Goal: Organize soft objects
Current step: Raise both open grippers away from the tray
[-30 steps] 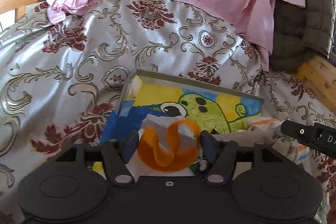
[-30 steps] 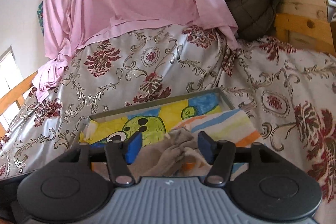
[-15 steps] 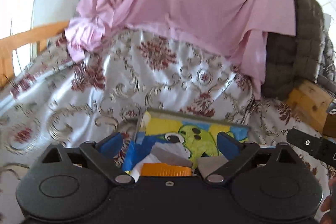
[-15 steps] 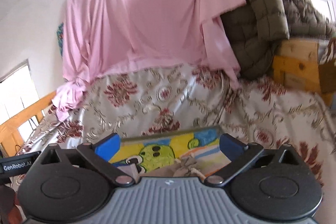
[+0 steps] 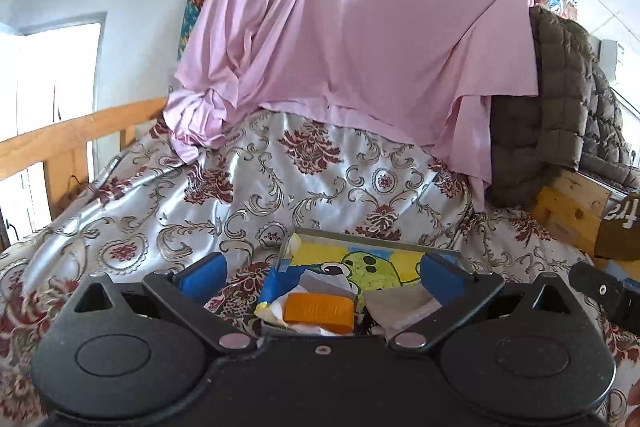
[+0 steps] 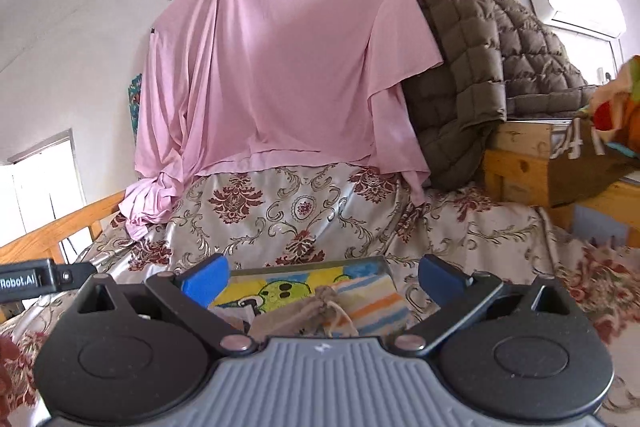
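Both grippers, left gripper [image 5: 320,273] and right gripper [image 6: 320,273], have just been opened wide, nothing gripped; orange band [image 5: 319,311] and drawstring pouch [image 6: 308,311], probably just released, are left below the fingertips in the tray [image 5: 372,241].

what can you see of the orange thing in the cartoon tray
The orange piece is a flat, rounded-edged block or band, matte and soft-looking, with faint ribbing across its front face. It lies roughly level near the near-left part of the shallow tray, resting on crumpled white material with a grey folded piece just behind it. Nothing grips it: it sits low between the spread fingers of the left gripper, touching neither. Its lower edge is hidden by the gripper body, and it is out of sight in the right wrist view.
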`<state>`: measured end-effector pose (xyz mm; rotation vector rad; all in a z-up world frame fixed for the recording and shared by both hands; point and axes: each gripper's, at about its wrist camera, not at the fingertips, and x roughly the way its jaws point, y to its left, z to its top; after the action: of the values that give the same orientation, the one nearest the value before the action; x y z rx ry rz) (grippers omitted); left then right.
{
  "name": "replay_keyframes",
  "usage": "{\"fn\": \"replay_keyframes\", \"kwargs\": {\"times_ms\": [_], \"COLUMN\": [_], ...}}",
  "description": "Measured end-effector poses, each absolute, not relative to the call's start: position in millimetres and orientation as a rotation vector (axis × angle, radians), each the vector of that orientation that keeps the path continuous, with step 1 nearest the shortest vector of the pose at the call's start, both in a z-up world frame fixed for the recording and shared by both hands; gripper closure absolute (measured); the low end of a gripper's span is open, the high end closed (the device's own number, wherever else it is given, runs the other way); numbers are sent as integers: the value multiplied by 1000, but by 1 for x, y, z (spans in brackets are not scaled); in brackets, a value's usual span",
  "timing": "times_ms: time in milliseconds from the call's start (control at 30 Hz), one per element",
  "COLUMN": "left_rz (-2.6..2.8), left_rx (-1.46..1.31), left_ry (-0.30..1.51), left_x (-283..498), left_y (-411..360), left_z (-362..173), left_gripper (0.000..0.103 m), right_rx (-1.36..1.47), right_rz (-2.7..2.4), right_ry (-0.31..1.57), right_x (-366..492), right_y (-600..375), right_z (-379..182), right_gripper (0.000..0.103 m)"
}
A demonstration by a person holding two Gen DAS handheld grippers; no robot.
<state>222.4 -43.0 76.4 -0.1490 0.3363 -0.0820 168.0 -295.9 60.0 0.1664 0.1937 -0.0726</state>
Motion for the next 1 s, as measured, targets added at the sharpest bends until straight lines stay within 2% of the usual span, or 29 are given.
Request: {"fn": "replay_keyframes", "kwargs": {"times_ms": [200,533,1000], "left_rz": [-108,-138,-49], "left_rx": [-156,-54,26], "left_ry": [307,345,573], "left_x": [171,115,109], "left_y": [-44,-31,-18], "left_z": [65,36,-9], "left_gripper": [1,1,1], "right_rx": [201,206,72], "right_rz": [-84,-38,-13], "right_ry": [227,388,649], "right_x": [127,85,94], "right_y": [-302,-284,-246], "right_z": [47,26,-4], "right_gripper": [0,0,0]}}
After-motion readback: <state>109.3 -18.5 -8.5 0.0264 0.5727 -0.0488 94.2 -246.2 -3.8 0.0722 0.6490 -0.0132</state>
